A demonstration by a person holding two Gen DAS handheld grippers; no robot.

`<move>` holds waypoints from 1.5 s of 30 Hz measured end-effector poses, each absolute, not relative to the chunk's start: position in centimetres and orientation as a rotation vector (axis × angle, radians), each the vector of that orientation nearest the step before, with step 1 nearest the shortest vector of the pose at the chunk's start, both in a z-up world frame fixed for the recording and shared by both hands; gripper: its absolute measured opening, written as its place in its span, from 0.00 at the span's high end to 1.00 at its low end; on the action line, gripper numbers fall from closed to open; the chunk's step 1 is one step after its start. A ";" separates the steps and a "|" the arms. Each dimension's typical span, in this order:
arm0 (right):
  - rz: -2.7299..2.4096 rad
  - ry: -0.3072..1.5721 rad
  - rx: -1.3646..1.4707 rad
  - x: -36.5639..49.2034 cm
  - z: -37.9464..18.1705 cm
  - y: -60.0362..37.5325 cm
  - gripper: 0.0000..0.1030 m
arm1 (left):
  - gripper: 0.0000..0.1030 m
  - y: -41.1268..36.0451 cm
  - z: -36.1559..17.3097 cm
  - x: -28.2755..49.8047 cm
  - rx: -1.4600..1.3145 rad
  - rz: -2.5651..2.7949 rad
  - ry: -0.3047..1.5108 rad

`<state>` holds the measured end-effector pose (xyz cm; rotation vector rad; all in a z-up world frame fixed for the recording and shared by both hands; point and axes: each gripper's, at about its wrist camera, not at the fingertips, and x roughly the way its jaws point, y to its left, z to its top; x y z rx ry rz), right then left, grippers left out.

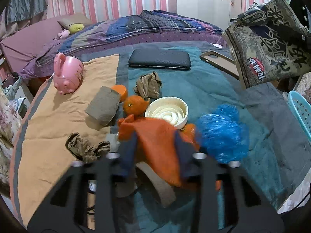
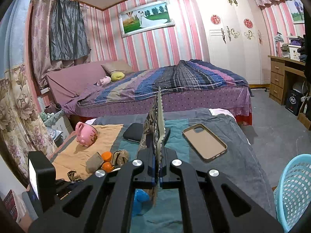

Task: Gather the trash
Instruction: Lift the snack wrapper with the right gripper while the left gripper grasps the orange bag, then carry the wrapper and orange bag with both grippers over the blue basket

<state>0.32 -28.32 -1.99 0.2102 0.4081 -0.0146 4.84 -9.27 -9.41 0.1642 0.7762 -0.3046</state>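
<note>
My left gripper is shut on a piece of orange peel, held just above the cloth-covered table. My right gripper is shut on a flat printed snack wrapper, held edge-on and upright; the wrapper also shows in the left wrist view, raised at the upper right. A crumpled blue plastic bag lies right of the left gripper. Crumpled brown paper lies at the front left and further back. A mandarin and a grey cardboard piece lie in the middle.
A light blue plastic basket stands at the table's right edge. A white ribbed bowl, a pink pig mug, a black wallet and a tan phone case lie on the table. A bed is behind.
</note>
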 end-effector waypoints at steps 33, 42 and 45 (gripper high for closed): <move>0.009 0.319 0.172 -2.8 0.2 -26.2 0.98 | 1.00 -5.1 1.3 -0.1 -0.055 -0.326 0.449; -0.013 0.286 0.180 -4.1 1.3 -27.4 0.98 | 1.00 -7.0 2.0 -0.3 -0.027 -0.344 0.438; -0.037 0.272 0.163 -4.7 1.8 -28.1 0.98 | 1.00 -8.1 2.3 -0.5 -0.010 -0.348 0.426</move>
